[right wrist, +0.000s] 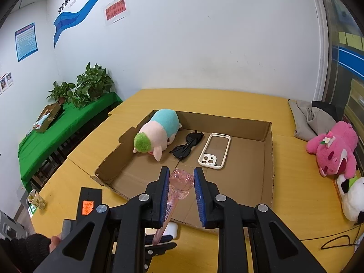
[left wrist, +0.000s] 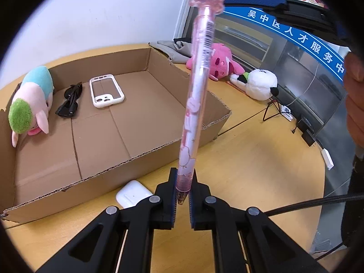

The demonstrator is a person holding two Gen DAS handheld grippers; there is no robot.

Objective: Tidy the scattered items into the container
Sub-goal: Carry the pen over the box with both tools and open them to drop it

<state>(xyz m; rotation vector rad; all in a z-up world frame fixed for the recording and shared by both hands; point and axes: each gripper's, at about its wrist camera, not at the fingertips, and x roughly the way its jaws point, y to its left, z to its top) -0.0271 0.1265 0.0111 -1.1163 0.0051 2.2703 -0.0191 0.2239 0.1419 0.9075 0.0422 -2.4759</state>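
Step in hand: a handover. The left gripper [left wrist: 182, 195] pinches the tip end of a pink pen [left wrist: 198, 86], which stands nearly upright from its pads. The right gripper [right wrist: 182, 195] sits around the pen's ornamental top with its fingers spread; whether a pad touches the ornament I cannot tell.

Where the pen is: in the air above the near wall of the cardboard box [left wrist: 141, 154], not yet inside it.

Next move, as I judge it: either the right fingers press together on the top so the left can let go, or the left carries the pen over the wall and releases it low onto the bare box floor. The barrel is slim and smooth, so a loose pinch may let it swivel.

Pen: translucent pink plastic, printed with pale floral shapes and a barcode strip, topped by a lumpy clear-pink ornament.

Box: shallow, open, brown corrugated card with rough cut edges and creased floor panels.

Already in the box: a soft plush toy [right wrist: 157, 134] with blue back, cream body and fuzzy green end; folded glossy black sunglasses [right wrist: 186, 146]; a white-rimmed clear phone case [right wrist: 215, 151] lying flat.

Still outside: a smooth white earbud case [left wrist: 133, 193], rounded, on the yellow wooden table [left wrist: 261, 170], just beside the box's near wall.

Off to the side: a pink plush [right wrist: 334, 147] and a white plush [left wrist: 259, 84] on the table's far edge.
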